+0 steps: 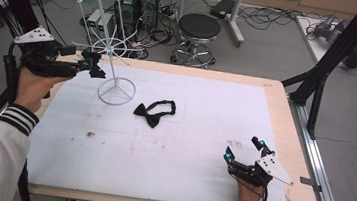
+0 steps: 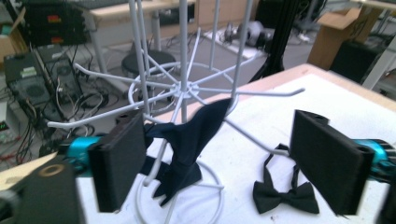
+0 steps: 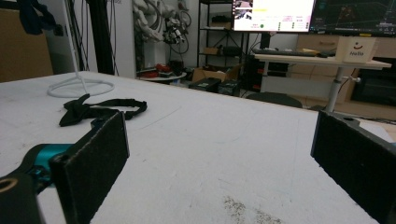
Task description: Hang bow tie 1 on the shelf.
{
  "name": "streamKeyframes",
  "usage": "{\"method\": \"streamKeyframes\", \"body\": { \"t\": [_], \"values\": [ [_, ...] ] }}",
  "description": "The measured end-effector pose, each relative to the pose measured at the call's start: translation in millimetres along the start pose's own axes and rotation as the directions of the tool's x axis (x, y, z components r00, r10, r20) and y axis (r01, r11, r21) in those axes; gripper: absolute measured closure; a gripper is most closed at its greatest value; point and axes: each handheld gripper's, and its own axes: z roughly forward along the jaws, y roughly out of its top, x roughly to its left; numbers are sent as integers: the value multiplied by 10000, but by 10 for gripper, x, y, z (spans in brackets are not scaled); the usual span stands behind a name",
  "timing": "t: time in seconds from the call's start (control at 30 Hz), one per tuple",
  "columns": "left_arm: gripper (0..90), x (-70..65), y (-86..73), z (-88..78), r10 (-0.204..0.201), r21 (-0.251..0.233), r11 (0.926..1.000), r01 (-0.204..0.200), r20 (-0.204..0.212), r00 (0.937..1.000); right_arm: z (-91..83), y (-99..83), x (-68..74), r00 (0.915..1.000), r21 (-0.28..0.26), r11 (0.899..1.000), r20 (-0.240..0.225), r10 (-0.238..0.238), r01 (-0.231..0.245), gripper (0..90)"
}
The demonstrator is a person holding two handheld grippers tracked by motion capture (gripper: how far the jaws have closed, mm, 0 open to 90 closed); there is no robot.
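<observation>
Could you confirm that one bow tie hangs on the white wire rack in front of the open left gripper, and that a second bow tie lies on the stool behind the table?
Not quite: the second bow tie lies on the white table, near the rack's base ring, as the high view shows. The rest holds: one bow tie hangs on the white wire rack, between the open left gripper's fingers.

Left gripper (image 1: 90, 63) at the white wire rack (image 1: 116, 49), a second bow tie lying on the table (image 1: 204, 123).

A dark bow tie (image 1: 94, 66) hangs at the left gripper's jaws, right beside the rack's lower ring of hooks; whether the pads press on it cannot be told. Beyond those jaws and lower, a black bow tie (image 1: 155, 112) lies flat on the white mat near the rack's round base. The right gripper (image 1: 245, 150) rests on the mat, its jaws spread wide with nothing between them, well apart from the black bow tie.
</observation>
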Motion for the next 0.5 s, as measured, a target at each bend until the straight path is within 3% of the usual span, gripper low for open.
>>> {"method": "streamKeyframes", "body": {
  "t": [0.17,0.33,0.5],
  "values": [
    [86,-50,-37,-138,452,-883,9953,-399,582,9973,-4,-2,-15,9999,-54,9999,24,109,-109,35],
    [69,-128,-178,-224,843,-1728,9827,-664,982,9916,-3,-1,-10,10000,-37,10000,37,69,-69,35],
    [68,-242,-364,-235,1162,-2059,9747,-869,1346,9841,-2,0,-10,9999,-12,9999,21,110,-110,35]
  ]
}}
